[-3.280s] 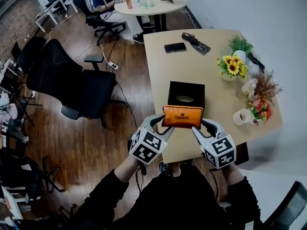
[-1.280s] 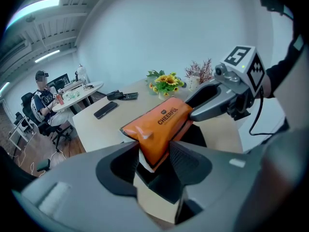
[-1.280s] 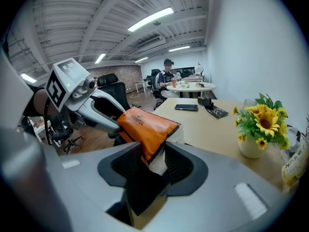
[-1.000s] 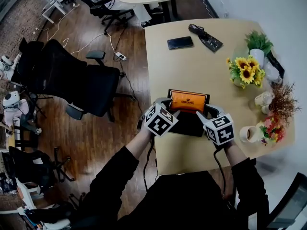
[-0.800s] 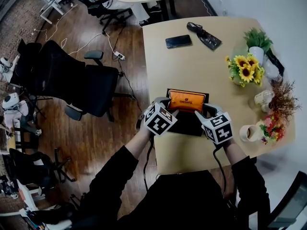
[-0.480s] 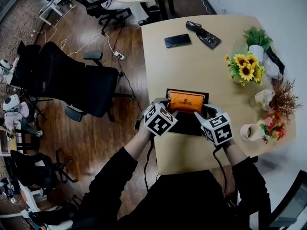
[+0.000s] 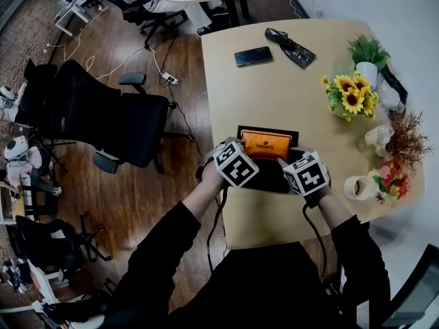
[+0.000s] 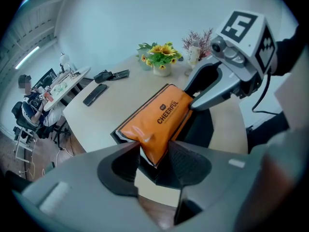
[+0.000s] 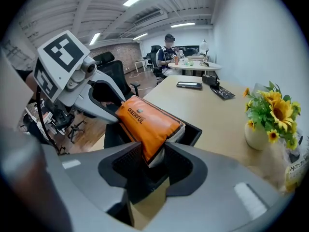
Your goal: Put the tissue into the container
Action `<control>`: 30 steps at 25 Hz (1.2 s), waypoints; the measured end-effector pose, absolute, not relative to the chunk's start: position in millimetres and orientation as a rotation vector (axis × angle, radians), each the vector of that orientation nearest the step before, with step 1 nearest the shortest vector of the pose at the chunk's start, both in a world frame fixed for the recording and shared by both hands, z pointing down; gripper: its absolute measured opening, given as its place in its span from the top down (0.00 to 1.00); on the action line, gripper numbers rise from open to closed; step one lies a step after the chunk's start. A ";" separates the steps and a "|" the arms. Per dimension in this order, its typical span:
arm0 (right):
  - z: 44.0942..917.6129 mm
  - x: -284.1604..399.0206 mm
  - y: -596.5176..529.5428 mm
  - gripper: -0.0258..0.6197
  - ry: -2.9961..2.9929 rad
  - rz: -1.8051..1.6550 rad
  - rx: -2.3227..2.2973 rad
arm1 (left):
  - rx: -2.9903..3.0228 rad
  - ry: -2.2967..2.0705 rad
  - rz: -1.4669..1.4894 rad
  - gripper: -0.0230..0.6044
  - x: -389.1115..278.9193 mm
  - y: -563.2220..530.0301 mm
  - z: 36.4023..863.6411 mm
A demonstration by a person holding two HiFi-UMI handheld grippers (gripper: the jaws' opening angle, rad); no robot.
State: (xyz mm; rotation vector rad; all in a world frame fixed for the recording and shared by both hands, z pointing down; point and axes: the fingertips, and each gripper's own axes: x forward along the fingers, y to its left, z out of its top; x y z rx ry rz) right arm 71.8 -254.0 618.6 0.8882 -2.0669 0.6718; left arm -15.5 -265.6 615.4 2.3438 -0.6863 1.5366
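The orange tissue pack [image 7: 266,142] hangs tilted in the mouth of the black box container [image 7: 269,179] on the tan table, its lower part inside the box. My left gripper [image 7: 241,144] pinches the pack's left end [image 8: 161,117], and its jaws are closing on it. On the other side, my right gripper [image 7: 291,152] is shut on the pack's right end [image 9: 145,122]. In the left gripper view the pack's corner sits between the pads of the left gripper [image 8: 153,156]. The right gripper [image 9: 152,161] clamps the orange wrapper over the container's rim [image 9: 192,131].
A black phone [image 7: 250,56] and a dark remote-like object [image 7: 288,46] lie at the table's far end. Sunflowers [image 7: 351,98], dried flowers [image 7: 405,139] and a white mug [image 7: 357,187] stand along the right edge. An office chair [image 7: 103,115] stands left of the table.
The pack has sunk lower into the box and shows less orange. Both grippers have shifted slightly inward and their marker cubes have turned.
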 end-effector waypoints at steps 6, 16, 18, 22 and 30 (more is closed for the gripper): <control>629.3 71.5 -254.1 0.73 -1.974 0.651 0.825 | 2.296 -0.612 1.690 0.71 -17.6 -264.6 630.2; 643.4 68.5 -254.4 0.73 -1.830 0.671 0.698 | 2.221 -0.449 1.929 0.72 -19.9 -268.9 641.5; 645.8 74.8 -252.1 0.73 -1.748 0.663 0.673 | 2.194 -0.434 1.964 0.72 -21.3 -269.7 643.6; 648.9 74.7 -258.7 0.73 -1.699 0.680 0.624 | 2.120 -0.413 2.049 0.72 -24.5 -272.2 649.3; 647.1 79.4 -262.3 0.73 -1.680 0.651 0.666 | 2.127 -0.474 1.974 0.72 -27.3 -275.5 652.6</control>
